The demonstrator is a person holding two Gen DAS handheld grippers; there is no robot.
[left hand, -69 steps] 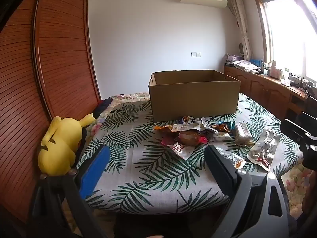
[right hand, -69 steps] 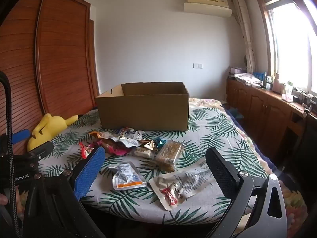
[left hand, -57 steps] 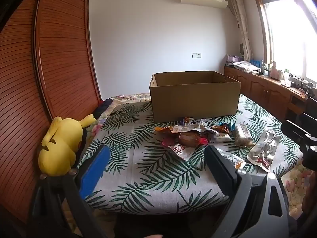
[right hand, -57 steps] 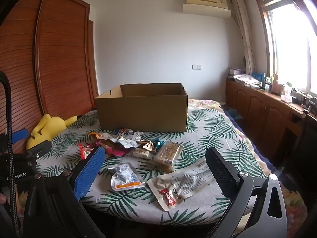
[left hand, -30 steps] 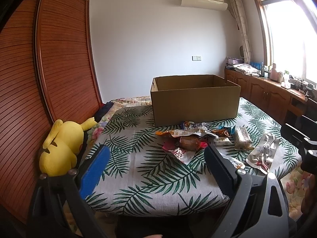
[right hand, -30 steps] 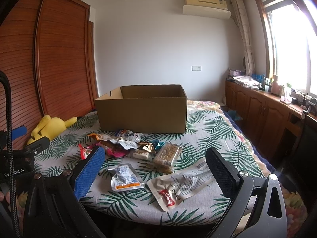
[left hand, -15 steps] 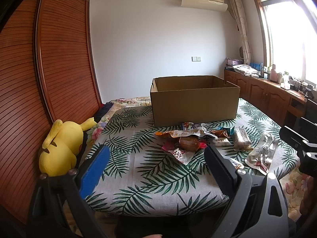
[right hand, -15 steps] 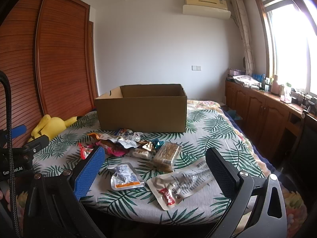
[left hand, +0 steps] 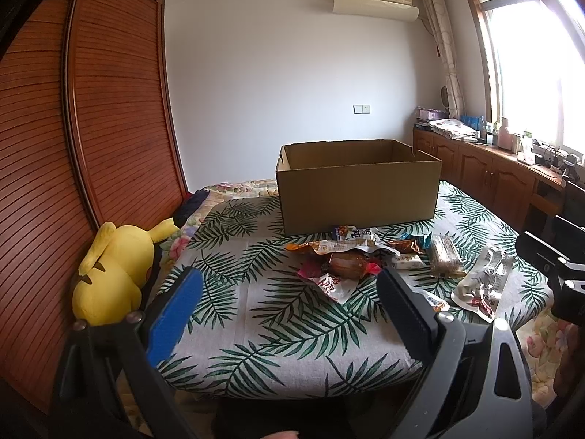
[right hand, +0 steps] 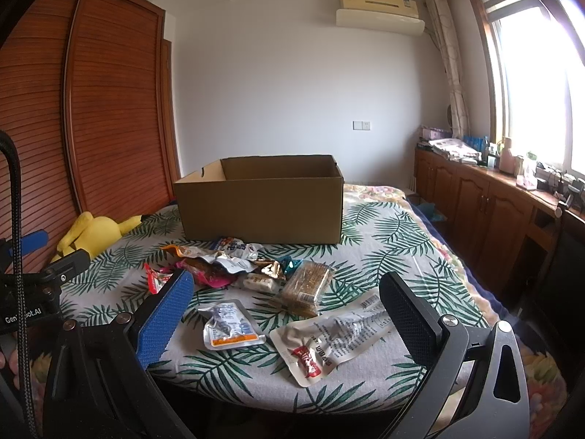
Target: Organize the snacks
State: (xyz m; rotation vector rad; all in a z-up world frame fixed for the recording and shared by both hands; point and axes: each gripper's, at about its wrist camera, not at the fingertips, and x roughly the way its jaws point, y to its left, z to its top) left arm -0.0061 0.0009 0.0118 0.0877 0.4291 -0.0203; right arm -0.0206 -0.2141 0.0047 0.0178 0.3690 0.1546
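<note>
Both views have drifted slightly back. Snack packets (right hand: 256,278) lie scattered on the leaf-print table (left hand: 263,314) before an open cardboard box (right hand: 263,205). Left gripper (left hand: 289,311) and right gripper (right hand: 285,314) hover, fingers wide apart, empty. Best start: nearest flat pouch (right hand: 230,325), pinched by its edge.

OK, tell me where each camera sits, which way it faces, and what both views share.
Left wrist: sits on the left tool, open, facing across the palm-leaf tablecloth toward the open brown cardboard box; a yellow plush toy lies at its left.
Right wrist: sits on the right tool, open, facing the same box, over a white pouch with a red label; the left tool's body shows at the left edge.
Shared: box, tablecloth, plush toy, white pouch.
</note>
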